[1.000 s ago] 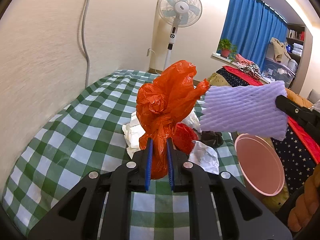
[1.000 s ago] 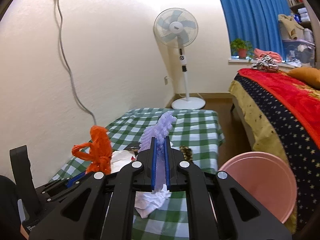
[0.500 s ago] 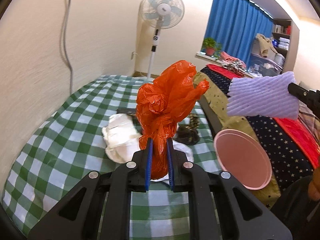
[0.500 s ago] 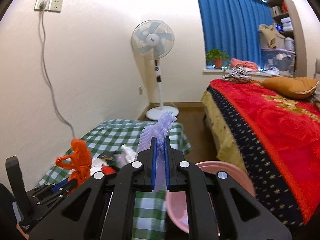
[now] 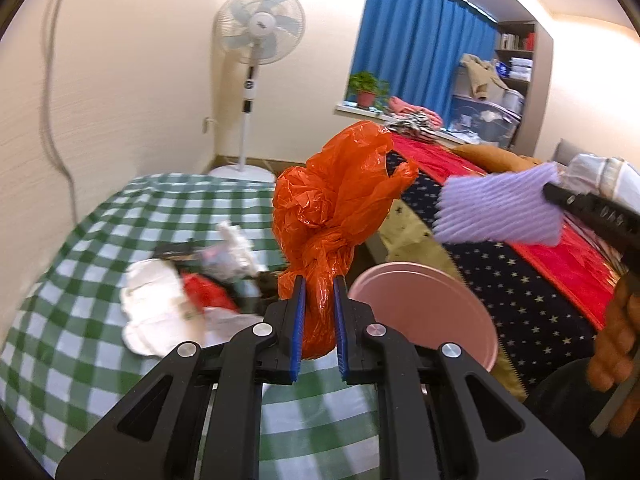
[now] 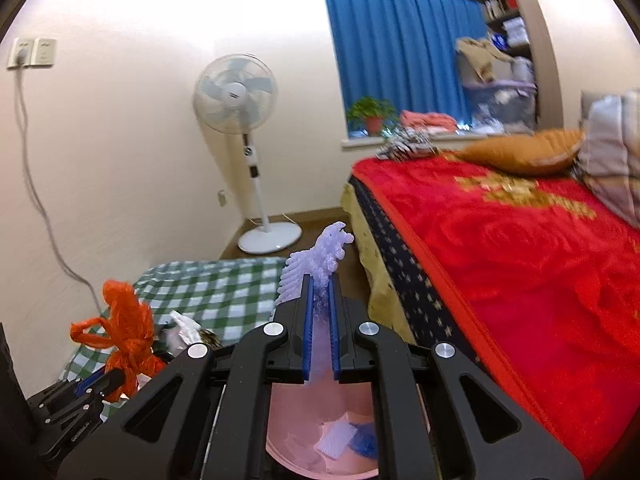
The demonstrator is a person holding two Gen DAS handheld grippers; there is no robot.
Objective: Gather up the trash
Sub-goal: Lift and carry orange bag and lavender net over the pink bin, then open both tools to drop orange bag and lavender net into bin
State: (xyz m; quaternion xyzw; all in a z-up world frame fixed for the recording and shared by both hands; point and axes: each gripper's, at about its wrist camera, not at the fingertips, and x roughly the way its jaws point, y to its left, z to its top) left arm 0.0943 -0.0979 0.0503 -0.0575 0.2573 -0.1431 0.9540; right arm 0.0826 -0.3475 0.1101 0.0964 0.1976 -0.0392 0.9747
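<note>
our left gripper (image 5: 319, 300) is clamped on the knotted neck of an orange plastic bag (image 5: 336, 208), which stands up from the blue pads and hides the trash lying behind it. our right gripper (image 6: 319, 300) is closed tight on a purple ribbed foam sheet (image 6: 316, 264); in its own view we see the sheet only edge-on, while the left view shows its broad face (image 5: 496, 210) with the gripper's tip cut off at the picture's right edge. a hand (image 5: 616, 344) shows there too, only in part.

the pink bin (image 5: 420, 312) stands just beside the near right edge of the table with the green checked cloth (image 5: 100, 240), between it and the bed (image 6: 520, 248). in the right view the bin (image 6: 288, 440) lies below the gripper, most of its rim covered by the black fingers; a white ribbed scrap and something blue show inside.

on the cloth, towards its right edge, lie a white crumpled wrapper (image 5: 152, 312), a red piece and darker bits, all blurred, so we cannot tell what they are.
</note>
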